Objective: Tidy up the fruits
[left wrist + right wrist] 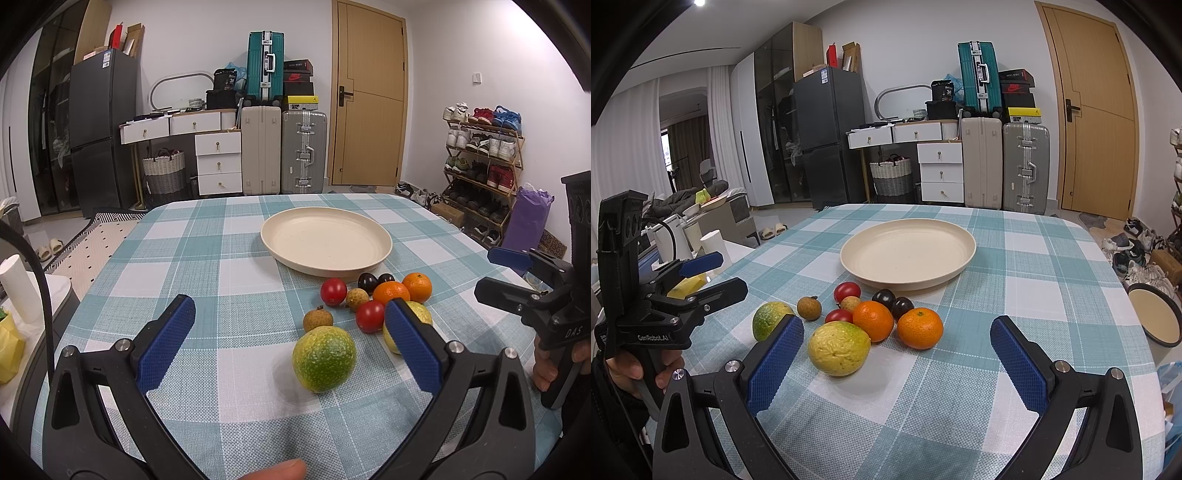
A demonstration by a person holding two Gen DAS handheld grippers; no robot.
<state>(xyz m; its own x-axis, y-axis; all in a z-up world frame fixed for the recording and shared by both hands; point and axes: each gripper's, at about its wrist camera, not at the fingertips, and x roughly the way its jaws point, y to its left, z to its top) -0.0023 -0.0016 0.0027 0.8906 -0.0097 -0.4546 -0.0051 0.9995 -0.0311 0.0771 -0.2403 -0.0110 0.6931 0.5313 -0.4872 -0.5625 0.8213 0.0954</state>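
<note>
A cream plate (280, 236) (857, 254) stands empty on the checked table. In front of it lies a cluster of fruit: two oranges (391, 293) (919, 328), two red tomatoes (333, 291) (846, 291), two dark plums (367, 282) (883, 298), two brown longans (317, 320) (809, 307), a green-yellow fruit (324, 359) (766, 320) and a yellow wrinkled fruit (838, 348). My left gripper (291, 347) is open and empty, just short of the green fruit. My right gripper (897, 363) is open and empty, just short of the yellow fruit.
The table carries a teal and white checked cloth (207, 258). A round tin with a cream inside (1154, 319) sits off the table's right edge. White cups (713, 242) stand on a side surface at the left. Suitcases, drawers and a door stand at the far wall.
</note>
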